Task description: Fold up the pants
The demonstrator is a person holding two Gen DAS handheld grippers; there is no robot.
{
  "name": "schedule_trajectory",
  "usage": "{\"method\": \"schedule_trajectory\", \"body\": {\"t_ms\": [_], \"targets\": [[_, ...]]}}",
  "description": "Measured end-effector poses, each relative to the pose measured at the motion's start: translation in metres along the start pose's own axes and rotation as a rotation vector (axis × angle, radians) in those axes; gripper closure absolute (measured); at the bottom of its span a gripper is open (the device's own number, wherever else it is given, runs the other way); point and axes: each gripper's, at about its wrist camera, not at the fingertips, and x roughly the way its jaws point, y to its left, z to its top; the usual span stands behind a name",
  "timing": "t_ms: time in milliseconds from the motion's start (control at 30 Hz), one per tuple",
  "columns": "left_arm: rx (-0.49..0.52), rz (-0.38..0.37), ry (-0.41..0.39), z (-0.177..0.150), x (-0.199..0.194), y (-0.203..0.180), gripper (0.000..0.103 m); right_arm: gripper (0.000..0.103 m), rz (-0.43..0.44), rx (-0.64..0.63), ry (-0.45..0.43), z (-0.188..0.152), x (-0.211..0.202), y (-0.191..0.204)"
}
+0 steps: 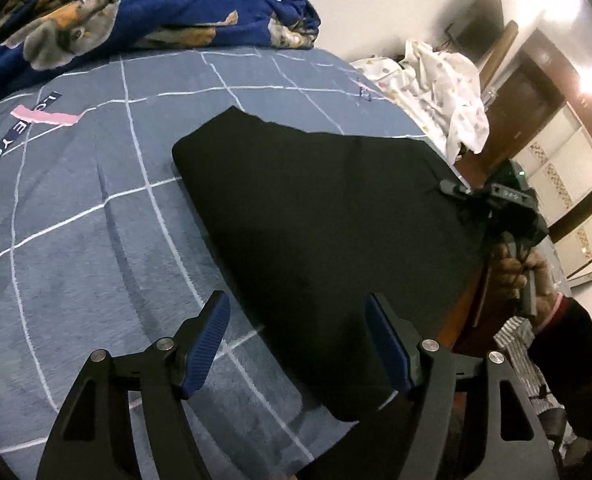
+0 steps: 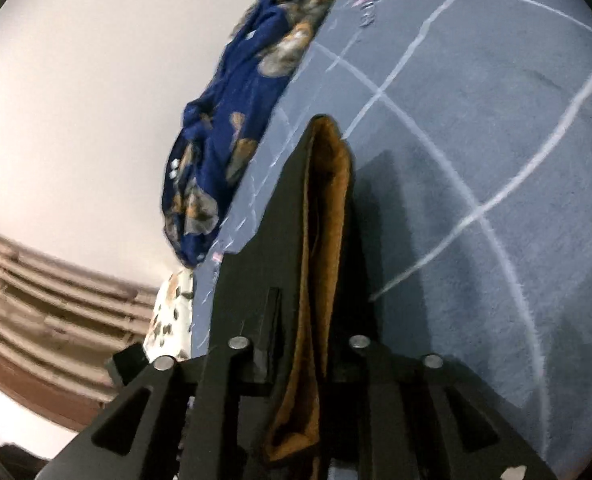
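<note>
Black pants [image 1: 316,224] lie folded flat on the grey checked bed cover [image 1: 75,220]. My left gripper [image 1: 298,344] is open and empty, hovering just above the near end of the pants, one finger on each side of their left edge. My right gripper [image 1: 454,189] shows at the pants' right edge near the bed side. In the right wrist view the right gripper [image 2: 328,140] is shut on a fold of the pants [image 2: 320,280], whose brown lining shows between the black fingers.
A blue dog-print blanket [image 1: 135,12] is bunched at the far side of the bed; it also shows in the right wrist view [image 2: 231,128]. A white patterned cloth [image 1: 444,84] lies at the far right corner. The bed edge [image 1: 472,288] drops off on the right.
</note>
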Motion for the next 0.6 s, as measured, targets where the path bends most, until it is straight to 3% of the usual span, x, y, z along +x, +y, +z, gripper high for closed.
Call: {"method": "schedule_trajectory", "body": {"t_ms": [100,167,200,333,467,600], "targets": [[0.012,0.018,-0.006,-0.002,0.001,-0.002,0.033,0.076,-0.032,0.039,-0.135,0.001,-0.033,-0.010],[0.018,0.014,-0.015,-0.003,-0.002,-0.003,0.033,0.076,0.023,0.106,-0.241,-0.009,-0.071,-0.019],[0.020,0.013,-0.021,-0.002,-0.003,-0.004,0.033,0.076,0.052,0.115,-0.252,-0.017,-0.085,-0.019],[0.030,0.003,-0.035,-0.001,-0.004,-0.008,0.033,0.076,0.108,0.075,-0.157,-0.056,-0.098,0.005],[0.037,-0.002,-0.020,0.001,0.000,-0.015,0.033,0.076,0.097,0.140,-0.028,-0.079,-0.064,0.005],[0.053,0.000,-0.013,0.000,-0.003,-0.017,0.033,0.079,0.073,0.178,-0.022,-0.077,-0.038,-0.008]]}}
